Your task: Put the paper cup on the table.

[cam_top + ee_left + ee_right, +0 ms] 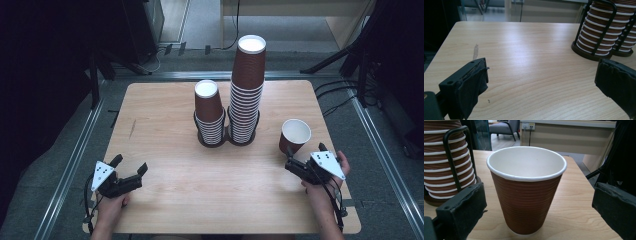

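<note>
Closest to the person, the left gripper sits low over the near-left corner of the desk, jaws wide apart with nothing but bare wood between them. The hand behind it looks relaxed, forearm coming in from the bottom edge, gripper angled up and to the right toward the middle of the desk.

On the other side, the right gripper is where the action is. Its jaws are spread open and lined up on either side of a single brown paper cup that stands upright on the desk, mouth up, near the right edge. In the right gripper view the cup sits between the jaws, but neither pad seems to be touching it. The hand is held with the wrist about level and the gripper pointing away and a bit left.

Looks like the step is grabbing that cup. To do it well, he or she should probably close gently on the ribbed wall around mid-height, since a paper cup squashes easily and a pinch near the rim could crumple it. Keeping the jaws level should help the cup stay straight when lifted.

Farther back, mid-desk, a black wire cup holder carries two upside-down stacks: a short stack on the left and a tall stack on the right.
</note>
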Available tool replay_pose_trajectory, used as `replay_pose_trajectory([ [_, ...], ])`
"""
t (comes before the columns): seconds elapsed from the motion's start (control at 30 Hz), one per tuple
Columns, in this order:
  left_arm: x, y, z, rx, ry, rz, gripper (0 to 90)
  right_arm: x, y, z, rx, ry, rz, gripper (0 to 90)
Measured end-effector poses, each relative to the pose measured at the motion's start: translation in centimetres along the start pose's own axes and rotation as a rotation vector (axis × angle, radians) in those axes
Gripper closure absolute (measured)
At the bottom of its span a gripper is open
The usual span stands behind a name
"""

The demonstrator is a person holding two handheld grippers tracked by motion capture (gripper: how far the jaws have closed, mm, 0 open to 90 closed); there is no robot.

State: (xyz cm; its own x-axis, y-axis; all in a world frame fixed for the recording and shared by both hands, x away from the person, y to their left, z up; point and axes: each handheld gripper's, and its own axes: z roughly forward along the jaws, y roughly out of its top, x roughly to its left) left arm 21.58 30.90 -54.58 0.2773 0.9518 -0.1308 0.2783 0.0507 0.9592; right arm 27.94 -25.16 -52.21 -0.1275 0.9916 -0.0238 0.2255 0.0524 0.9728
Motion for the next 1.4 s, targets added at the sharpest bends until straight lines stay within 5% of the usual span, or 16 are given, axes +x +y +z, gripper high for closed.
replay_pose_trajectory([
  [0.67, 0.0, 0.0, -0.1, -0.002, -0.004, -0.001, 0.0, -2.3, -1.4, -3.8, 0.006, -0.009, 0.014, 0.0],
  [1.4, -0.2, -0.1, 0.2, 0.003, 0.003, 0.018, 0.0, -6.3, -4.1, -9.0, 0.008, -0.073, 0.101, 0.0],
])
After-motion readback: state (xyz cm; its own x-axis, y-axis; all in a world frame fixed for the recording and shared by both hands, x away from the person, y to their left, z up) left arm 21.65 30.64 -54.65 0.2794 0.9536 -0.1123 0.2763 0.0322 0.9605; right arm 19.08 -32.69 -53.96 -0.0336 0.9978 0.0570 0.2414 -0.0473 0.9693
